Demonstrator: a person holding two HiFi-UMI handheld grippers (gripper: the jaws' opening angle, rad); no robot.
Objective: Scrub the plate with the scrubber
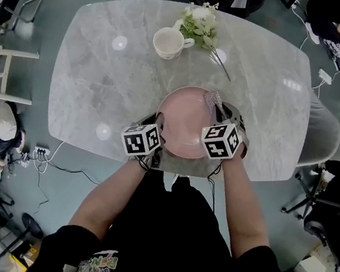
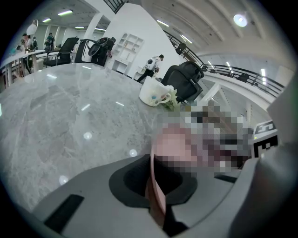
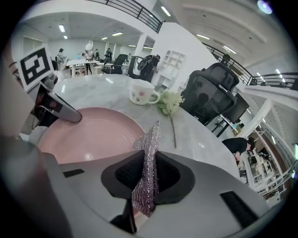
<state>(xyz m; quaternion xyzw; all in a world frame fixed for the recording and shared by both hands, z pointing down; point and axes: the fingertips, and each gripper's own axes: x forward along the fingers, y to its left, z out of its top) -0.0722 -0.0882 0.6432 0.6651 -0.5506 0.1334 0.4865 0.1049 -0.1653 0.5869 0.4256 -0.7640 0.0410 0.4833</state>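
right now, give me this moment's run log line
left gripper: shut on plate rim | right gripper: shut on scrubber | scrubber: at plate's edge

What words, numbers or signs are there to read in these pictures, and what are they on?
No text here can be read.
Left cube and right cube: black-and-white square patterns, no letters or numbers.
Shirt print: colourful lettering, too blurred to read.
Cup: a small coloured pattern, no words visible.

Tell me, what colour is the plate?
Pink; the plate shows best in the right gripper view.
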